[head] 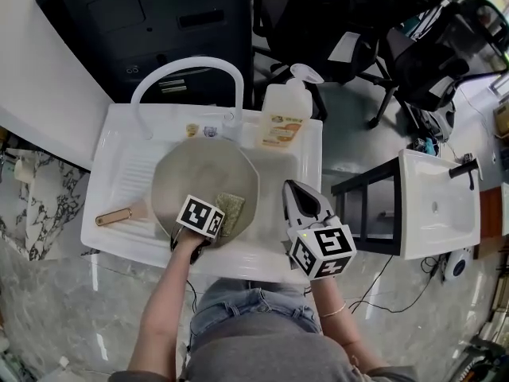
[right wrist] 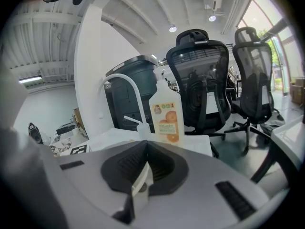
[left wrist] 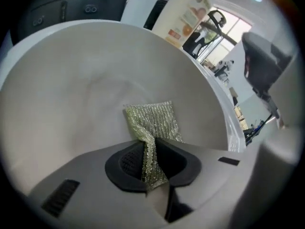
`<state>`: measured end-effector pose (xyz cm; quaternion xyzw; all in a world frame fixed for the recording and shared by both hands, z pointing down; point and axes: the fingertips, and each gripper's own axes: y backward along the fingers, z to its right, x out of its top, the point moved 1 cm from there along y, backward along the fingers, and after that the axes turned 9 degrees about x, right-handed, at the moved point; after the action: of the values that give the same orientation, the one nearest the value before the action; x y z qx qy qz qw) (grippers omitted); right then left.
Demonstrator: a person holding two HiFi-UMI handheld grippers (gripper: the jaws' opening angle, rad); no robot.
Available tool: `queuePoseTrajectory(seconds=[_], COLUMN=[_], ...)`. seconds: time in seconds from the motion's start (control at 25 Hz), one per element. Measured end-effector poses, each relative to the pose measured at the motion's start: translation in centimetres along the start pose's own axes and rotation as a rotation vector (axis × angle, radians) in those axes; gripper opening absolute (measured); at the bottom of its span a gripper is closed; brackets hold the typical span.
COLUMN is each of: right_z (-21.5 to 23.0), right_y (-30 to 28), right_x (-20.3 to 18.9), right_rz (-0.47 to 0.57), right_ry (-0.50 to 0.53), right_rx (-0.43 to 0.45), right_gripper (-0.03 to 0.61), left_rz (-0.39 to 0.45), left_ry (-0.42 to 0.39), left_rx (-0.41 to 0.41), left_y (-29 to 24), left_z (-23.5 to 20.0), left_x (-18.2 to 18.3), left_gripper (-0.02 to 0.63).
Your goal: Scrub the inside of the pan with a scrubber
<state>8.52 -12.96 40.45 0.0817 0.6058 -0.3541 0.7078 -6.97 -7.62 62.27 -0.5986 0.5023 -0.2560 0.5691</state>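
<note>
The head view alone takes in the whole white sink unit (head: 310, 161). A round grey pan (head: 191, 173) lies in its basin with the wooden handle (head: 115, 216) pointing toward the sink's left edge, and a white soap bottle with an orange label (head: 284, 116) stands at the back edge. Only the left gripper view shows the grip: the left gripper (left wrist: 149, 166) is clamped on one end of a glittery green-gold mesh scrubber (left wrist: 153, 120), the rest lying flat inside the pan near its front rim. The right gripper (right wrist: 141, 175) — jaws together on nothing — is held level over the sink's front right corner, facing the bottle.
</note>
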Motion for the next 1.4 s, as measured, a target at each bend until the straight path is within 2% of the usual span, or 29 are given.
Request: queuePoseTrajectory(seconds=[0.16, 0.28, 0.68, 0.84, 1.0, 1.4], right_z=[0.1, -0.1, -0.7, -1.0, -1.4, -1.9], right_y=[-0.7, -1.3, -3.0, -3.4, -3.7, -3.6], right_x=[0.3, 0.4, 0.6, 0.4, 0.2, 0.0], right_rz=[0.000, -0.006, -0.022, -0.031, -0.038, -0.053], right_ry=[0.003, 0.008, 0.011, 0.013, 0.017, 0.022], right_rx=[0.002, 0.012, 0.039, 0.052, 0.066, 0.070], right_gripper=[0.011, 0.011, 0.011, 0.011, 0.011, 0.011], left_rz=[-0.027, -0.056, -0.214, -0.257, -0.256, -0.194], left_ry=[-0.177, -0.289, -0.543, -0.608, -0.624, -0.742], left_rx=[0.131, 0.186, 0.357, 0.452, 0.509, 0.696], left_y=[0.2, 0.3, 1.2, 1.7, 2.1, 3.1], left_z=[-1.5, -2.2, -5.4, -7.7, -9.3, -12.9], left_x=[-0.6, -1.0, -2.1, -2.4, -2.2, 0.4], left_gripper=[0.063, 0.063, 0.064, 0.064, 0.067, 0.071])
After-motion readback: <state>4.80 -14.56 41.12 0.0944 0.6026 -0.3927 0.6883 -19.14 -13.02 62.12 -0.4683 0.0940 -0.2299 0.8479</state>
